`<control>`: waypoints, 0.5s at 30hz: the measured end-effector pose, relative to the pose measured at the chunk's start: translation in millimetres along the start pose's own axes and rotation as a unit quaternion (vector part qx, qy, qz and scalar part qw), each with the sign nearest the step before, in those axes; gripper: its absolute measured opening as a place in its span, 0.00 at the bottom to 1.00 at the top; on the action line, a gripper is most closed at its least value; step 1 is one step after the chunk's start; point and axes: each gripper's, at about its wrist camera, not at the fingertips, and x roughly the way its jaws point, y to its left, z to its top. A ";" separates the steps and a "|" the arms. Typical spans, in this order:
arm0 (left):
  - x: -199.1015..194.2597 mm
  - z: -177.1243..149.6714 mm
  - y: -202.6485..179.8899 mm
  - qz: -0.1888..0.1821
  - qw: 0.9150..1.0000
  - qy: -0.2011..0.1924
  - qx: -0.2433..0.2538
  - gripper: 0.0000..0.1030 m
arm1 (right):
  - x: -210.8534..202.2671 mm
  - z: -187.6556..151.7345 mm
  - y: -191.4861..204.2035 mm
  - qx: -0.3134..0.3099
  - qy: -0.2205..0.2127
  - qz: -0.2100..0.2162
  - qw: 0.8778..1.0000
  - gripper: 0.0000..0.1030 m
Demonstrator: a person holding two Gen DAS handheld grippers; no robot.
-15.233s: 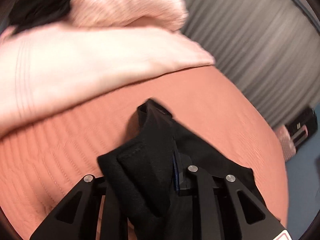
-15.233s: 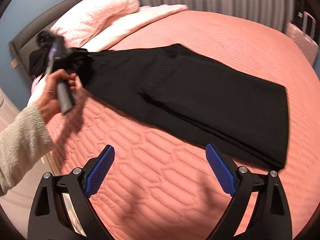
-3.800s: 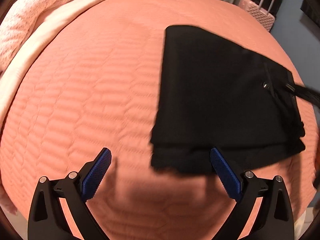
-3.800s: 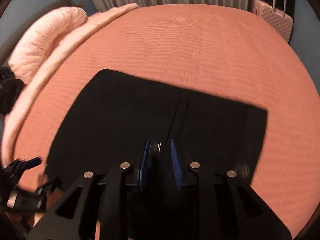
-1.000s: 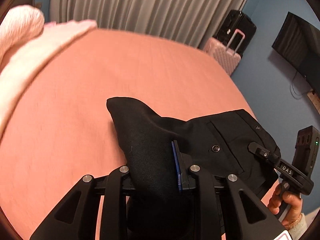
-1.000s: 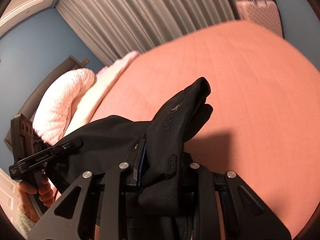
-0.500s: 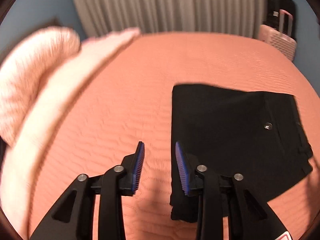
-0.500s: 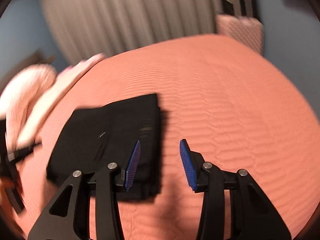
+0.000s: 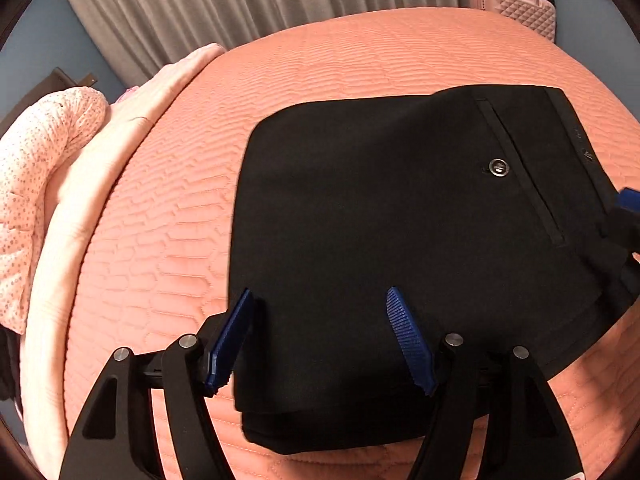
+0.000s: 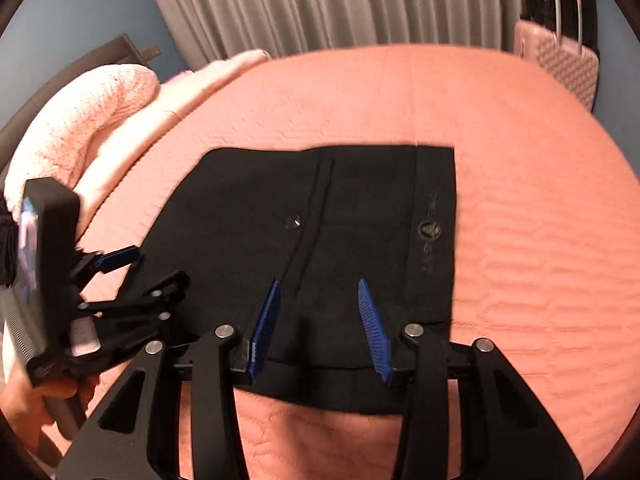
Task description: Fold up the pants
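At the far left, beyond the left gripper (image 9: 320, 336), a pink pillow (image 9: 36, 184) lies at the edge of the salmon quilted bedspread (image 9: 168, 208). That gripper's jaws have just been opening and stand wide apart over the near left corner of the folded black pants (image 9: 380, 220), nothing pinched between the blue pads. Further right, the right gripper (image 10: 322, 330) hovers over the near edge by the waistband, jaws parted and empty. A pink suitcase (image 10: 560, 60) stands beyond, right.
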 end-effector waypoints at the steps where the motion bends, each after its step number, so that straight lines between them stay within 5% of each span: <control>1: 0.3 1.8 -0.7 0.001 1.000 0.001 -0.002 0.65 | -3.7 0.6 -2.0 0.005 -0.001 -0.009 1.000 0.39; 4: -11.0 -0.1 7.9 0.003 1.000 -0.006 -0.012 0.65 | -10.1 -1.4 -28.3 0.051 -0.004 -0.011 0.999 0.48; 6: -13.7 -0.1 15.5 0.006 1.000 -0.001 -0.018 0.65 | -10.7 -3.4 -48.8 0.076 -0.002 -0.024 0.997 0.75; 10: -9.7 2.5 28.3 0.001 0.999 0.007 -0.034 0.65 | 3.1 -11.0 -69.4 0.125 0.020 -0.003 0.992 0.75; 15: -13.2 -0.5 31.8 0.002 0.999 0.008 -0.037 0.67 | 5.2 -14.4 -62.2 0.102 0.019 -0.012 0.995 0.75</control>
